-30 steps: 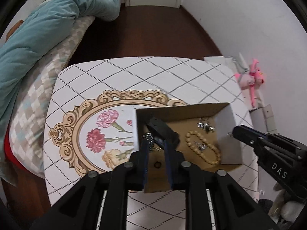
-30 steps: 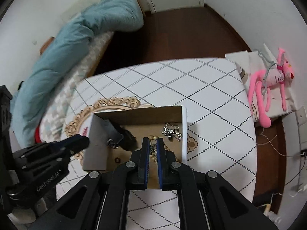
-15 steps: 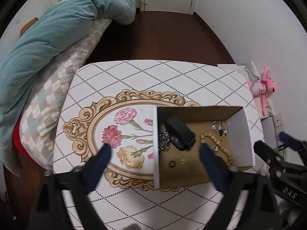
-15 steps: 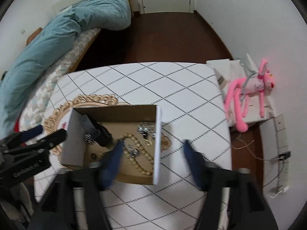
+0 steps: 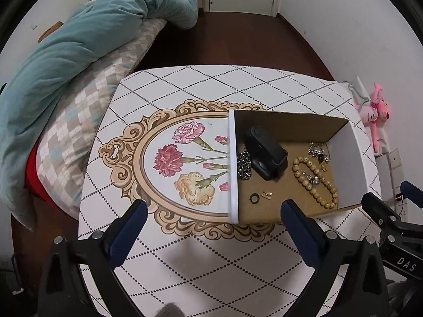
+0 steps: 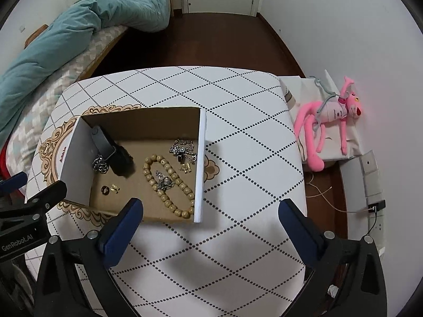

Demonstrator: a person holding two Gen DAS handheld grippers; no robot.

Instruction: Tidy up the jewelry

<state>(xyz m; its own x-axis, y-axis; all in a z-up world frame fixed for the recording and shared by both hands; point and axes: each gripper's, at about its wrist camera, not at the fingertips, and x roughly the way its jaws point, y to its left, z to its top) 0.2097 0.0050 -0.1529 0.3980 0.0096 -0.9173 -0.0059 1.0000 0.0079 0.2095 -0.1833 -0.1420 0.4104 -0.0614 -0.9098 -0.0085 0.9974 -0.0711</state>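
Right wrist view: right tool (image 6: 210, 222) and left tool (image 5: 212, 222) both gape empty; bead bracelet (image 6: 166, 182) lies tangled with a silver charm (image 6: 162, 181), so it may snag.

White square table with dotted diamond grid and gold-framed flower print (image 5: 185, 264) (image 6: 238, 121). 1 open white-sided cardboard box (image 5: 351, 163) (image 6: 199, 163) sits directly on it.

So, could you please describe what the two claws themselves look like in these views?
Both look alike: the left claw and the right claw each have black plastic arms with silver screw heads and two fingers faced with dark blue pads. Seen from the other camera, the left body carries white lettering "GenRobot.AI" and the right one "DAS". No cables or sleeves are visible.
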